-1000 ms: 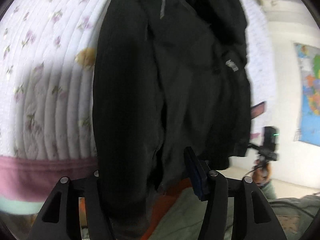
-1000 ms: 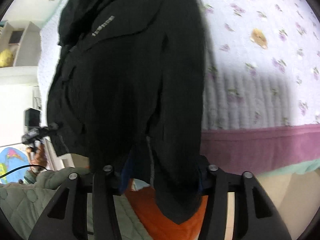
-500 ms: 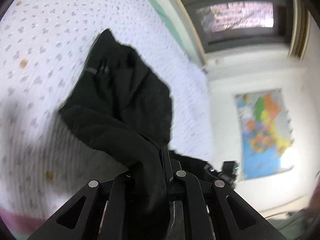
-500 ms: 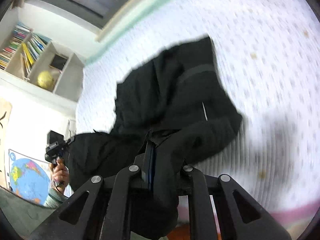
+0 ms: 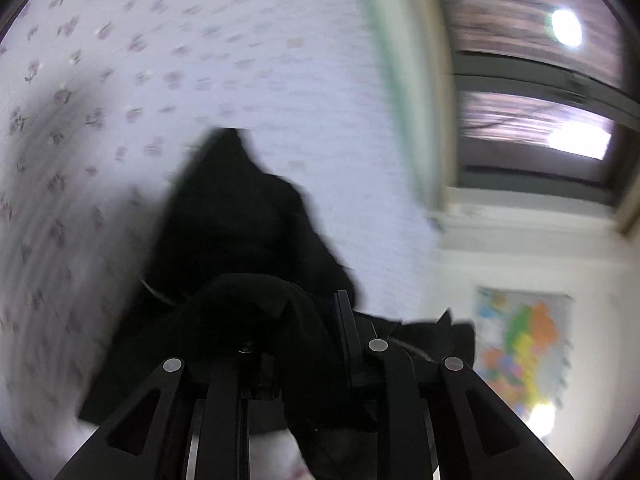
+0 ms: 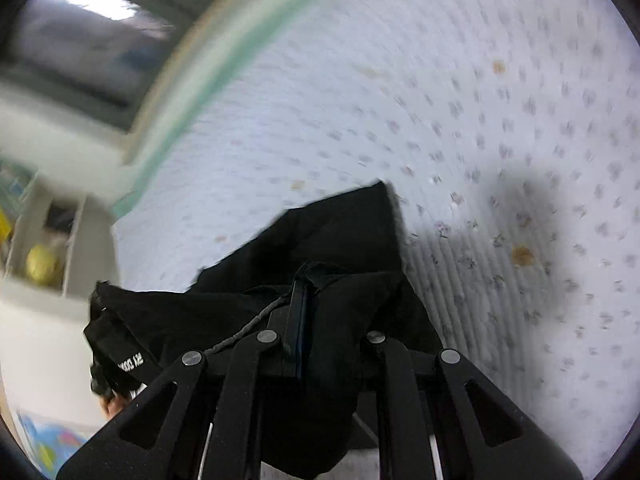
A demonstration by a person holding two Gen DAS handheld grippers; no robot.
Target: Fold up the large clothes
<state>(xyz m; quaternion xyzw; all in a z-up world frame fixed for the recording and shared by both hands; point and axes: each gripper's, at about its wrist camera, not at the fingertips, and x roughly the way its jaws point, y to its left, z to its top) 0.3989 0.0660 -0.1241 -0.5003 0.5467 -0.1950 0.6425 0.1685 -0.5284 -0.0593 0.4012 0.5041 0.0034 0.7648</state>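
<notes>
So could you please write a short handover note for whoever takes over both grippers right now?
Left gripper: shut on a bunched fold of the black jacket; its jaws have just been opening slightly, fabric between them.
Right gripper: shut on another part of the jacket's edge.
Where things are: the far part of the jacket lies on the floral bedspread; the near part hangs from both grippers.
Done: both grips are taken and the near edge is lifted.
Left: lay the lifted edge over the rest, release, then smooth and finish the folds.
</notes>
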